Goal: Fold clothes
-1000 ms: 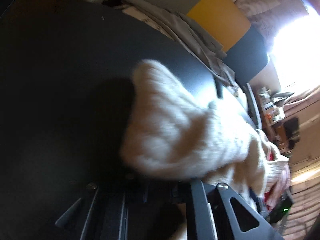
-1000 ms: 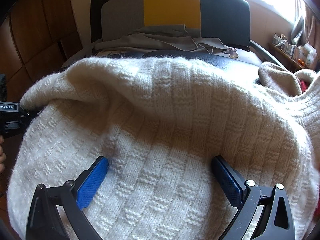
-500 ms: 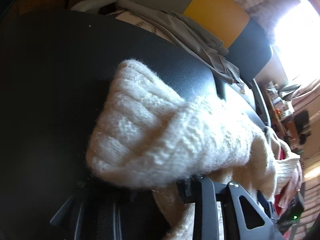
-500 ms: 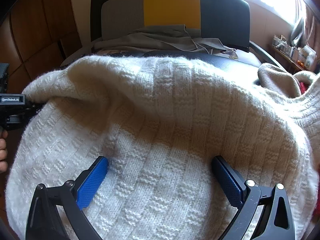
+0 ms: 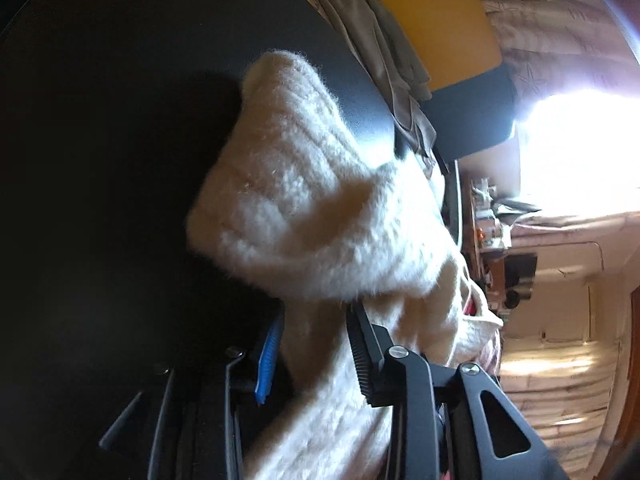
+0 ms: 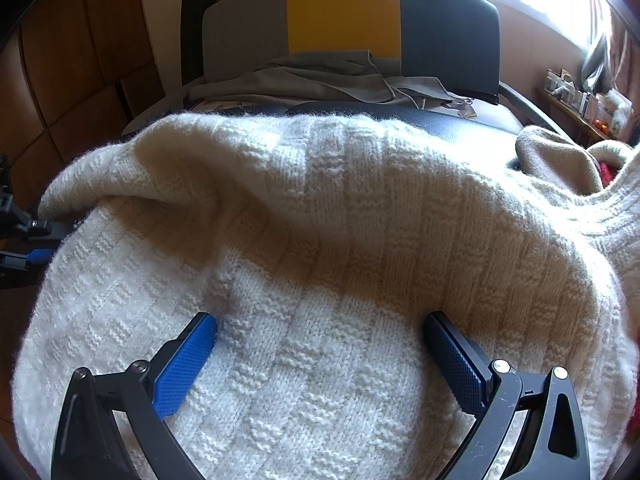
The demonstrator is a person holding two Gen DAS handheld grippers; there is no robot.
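Sweater [image 5: 312,216] fold lies between the opening left hand-held gripper [image 5: 316,344] jaws.

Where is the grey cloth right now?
In the right wrist view, the grey cloth lies crumpled at the top middle, behind the white sweater and against the grey, yellow and black chair back.

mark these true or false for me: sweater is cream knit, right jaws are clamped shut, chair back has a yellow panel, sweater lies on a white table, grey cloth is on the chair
1. The sweater is cream knit. True.
2. The right gripper is clamped shut. False: its jaws stand wide apart over the knit.
3. The chair back has a yellow panel. True.
4. The sweater lies on a white table. False: the surface under it is black.
5. A grey cloth lies on the chair. True.
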